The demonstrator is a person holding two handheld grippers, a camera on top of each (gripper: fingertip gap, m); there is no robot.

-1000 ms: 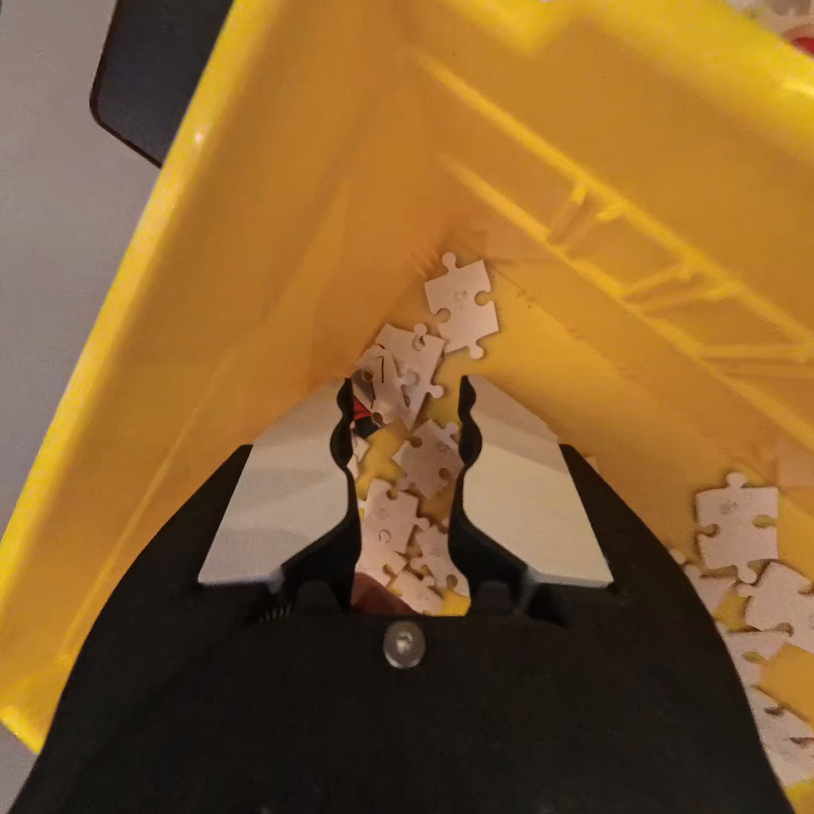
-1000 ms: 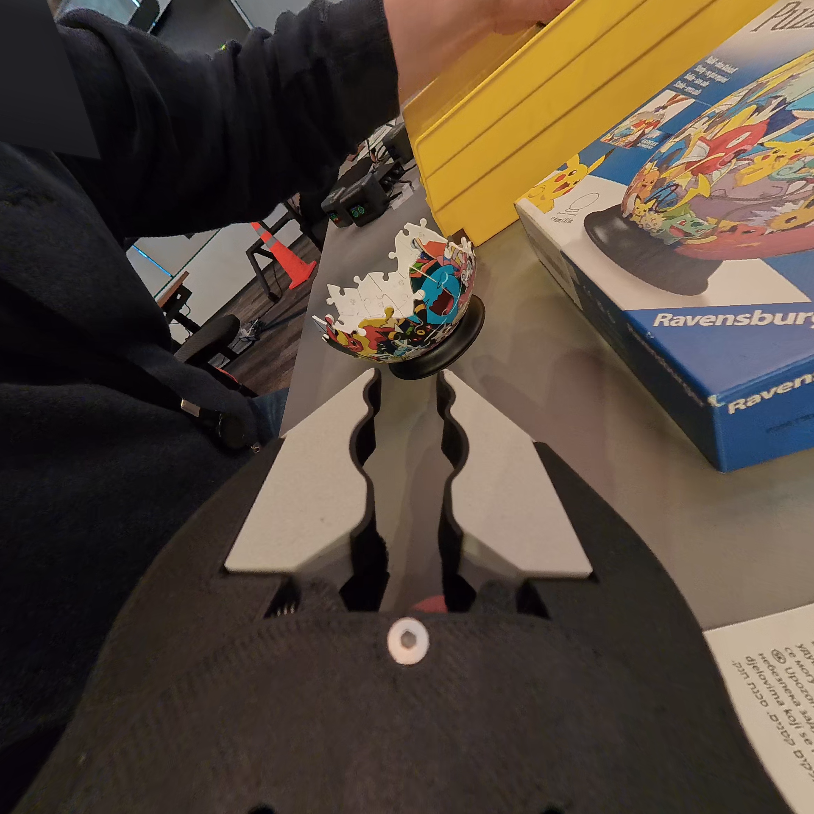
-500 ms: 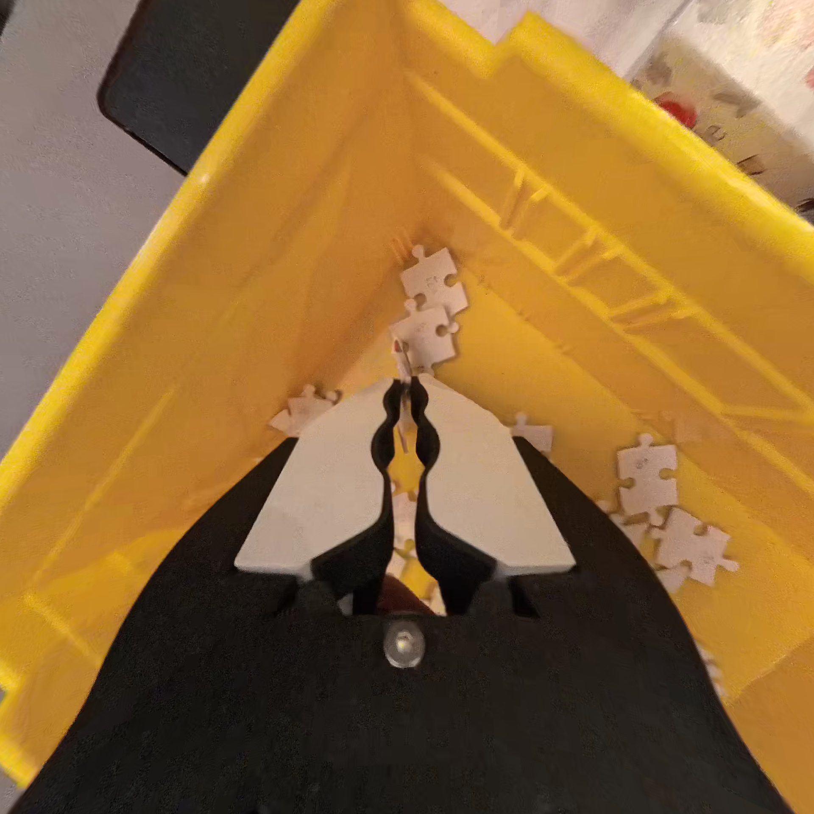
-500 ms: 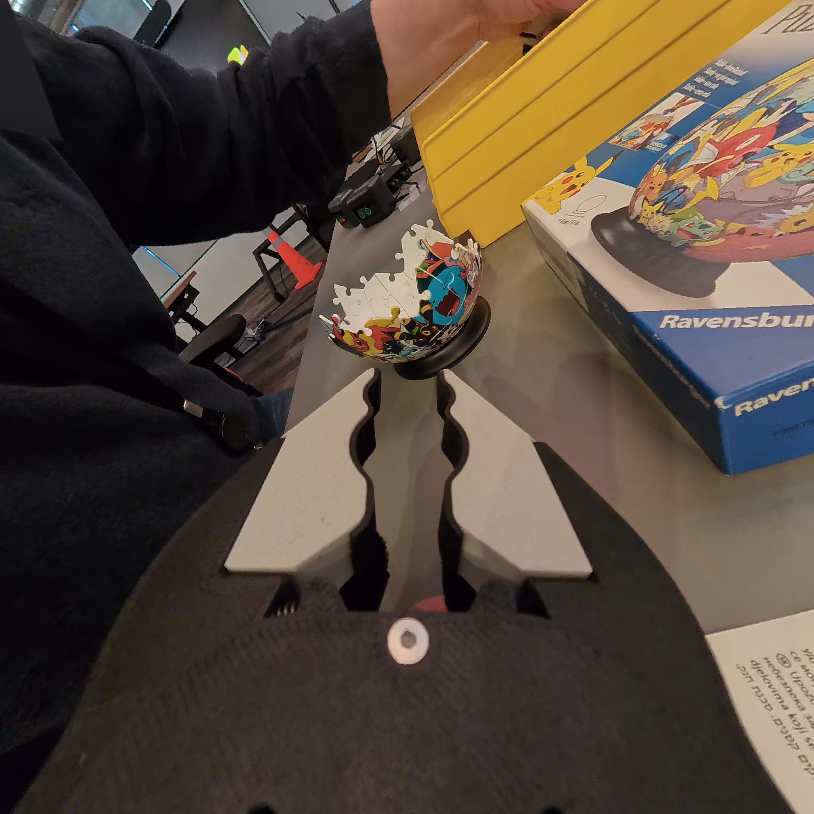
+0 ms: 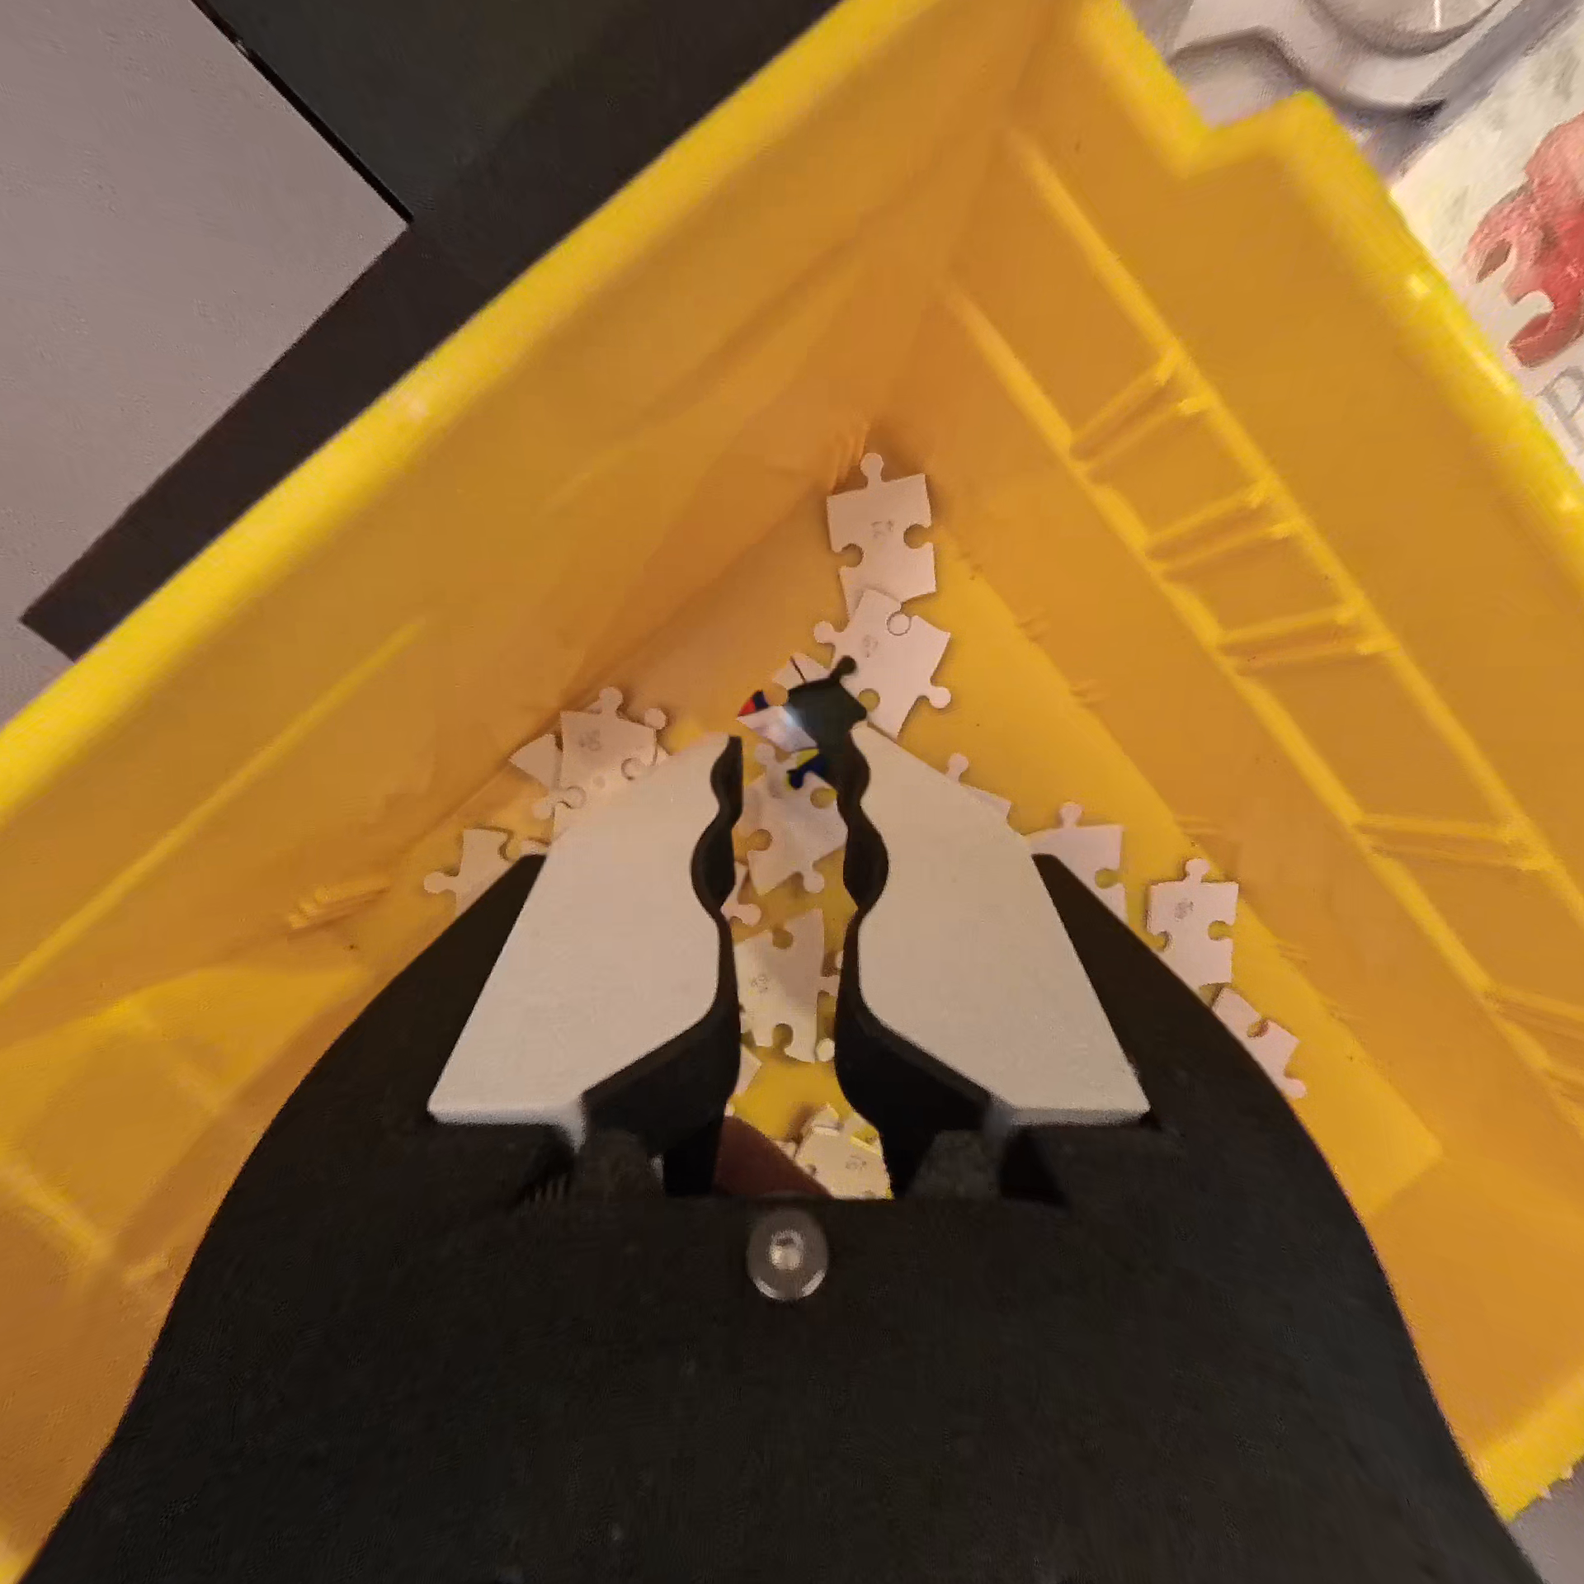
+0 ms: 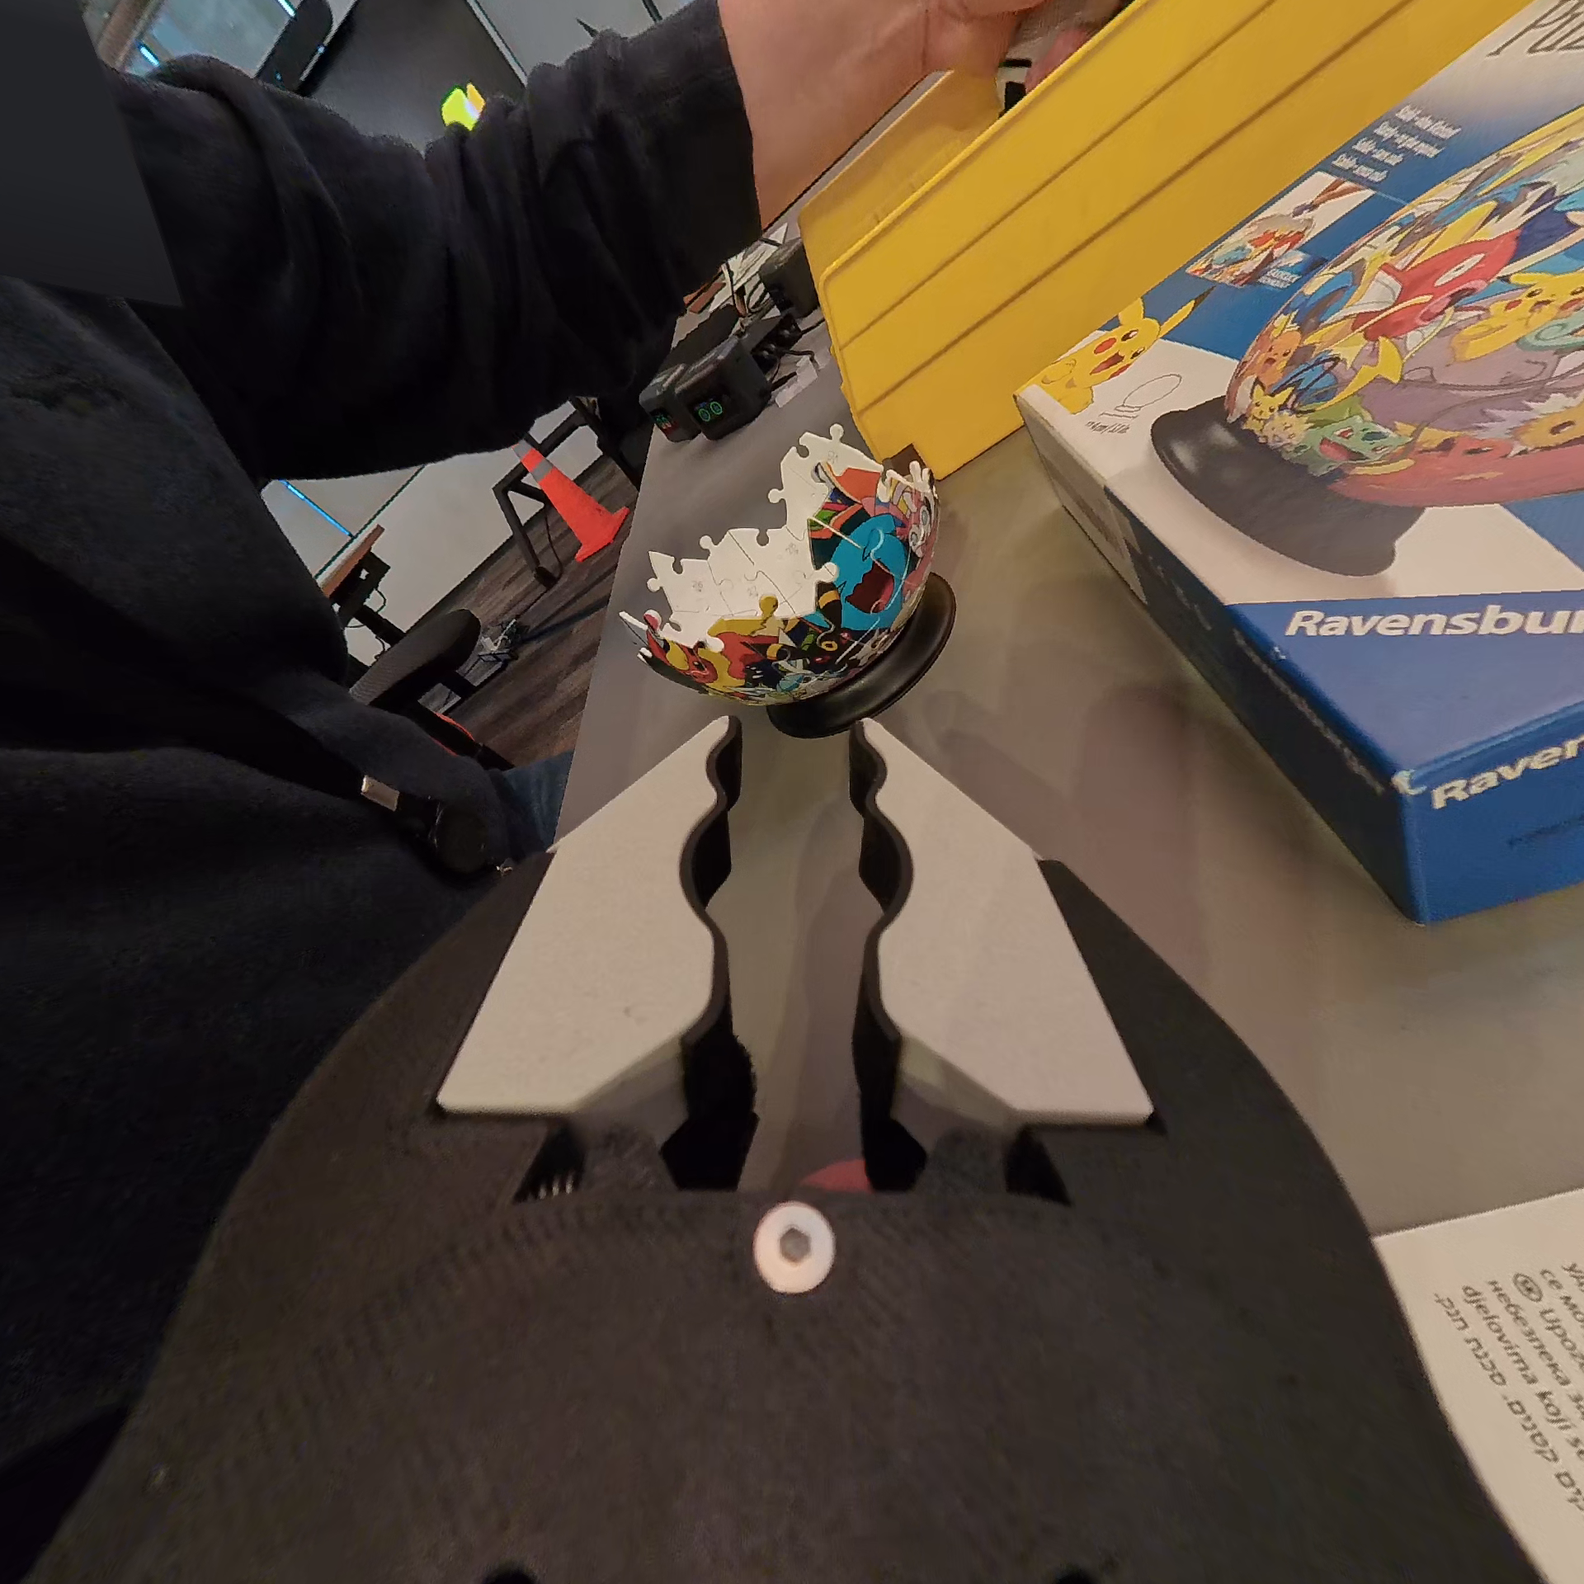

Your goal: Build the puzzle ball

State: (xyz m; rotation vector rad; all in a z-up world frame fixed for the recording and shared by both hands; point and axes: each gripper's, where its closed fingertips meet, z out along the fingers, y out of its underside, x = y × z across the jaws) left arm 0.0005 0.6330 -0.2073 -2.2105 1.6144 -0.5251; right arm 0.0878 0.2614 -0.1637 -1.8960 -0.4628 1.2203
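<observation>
- Half-built puzzle ball sits in its black stand on the grey table, open rim tilted up-left toward my sleeve.
- Blue puzzle box right of it; office floor with an orange cone behind.
- My right gripper hovers just short of the stand, jaws apart, empty.
- My left gripper points into the yellow bin, jaws apart; colourful piece at the tips, held or not I cannot tell.

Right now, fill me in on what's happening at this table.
A person is building a puzzle ball. The left tool is down in the yellow bin of loose pieces, jaws apart, with a colourful piece at its tips; whether it is gripped is unclear. The right tool hovers open and empty before the half-built ball on its black stand.
</observation>
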